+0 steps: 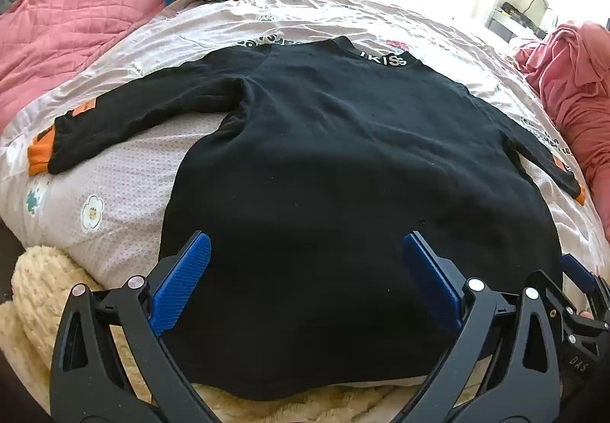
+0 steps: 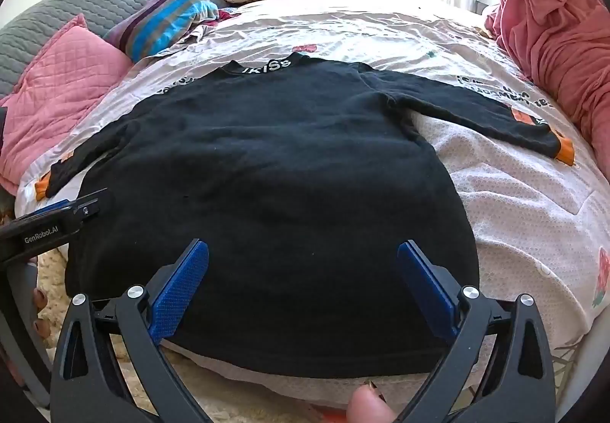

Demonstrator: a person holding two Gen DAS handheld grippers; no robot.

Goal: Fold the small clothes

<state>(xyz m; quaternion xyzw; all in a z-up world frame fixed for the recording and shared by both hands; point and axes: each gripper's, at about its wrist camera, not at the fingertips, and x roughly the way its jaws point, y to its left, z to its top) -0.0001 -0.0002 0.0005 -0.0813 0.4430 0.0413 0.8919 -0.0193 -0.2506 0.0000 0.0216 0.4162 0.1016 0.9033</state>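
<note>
Both claws released, left gripper and right gripper over the hem of the flat black sweater ahead; we'd pinch its soft, limp sleeve cuffs.

Left tool spread wide; right tool likewise.

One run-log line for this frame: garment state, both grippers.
black long-sleeved sweater with orange cuffs: flat on floral bedsheet, sleeves out, unfolded | left gripper: open over hem | right gripper: open over hem
</note>
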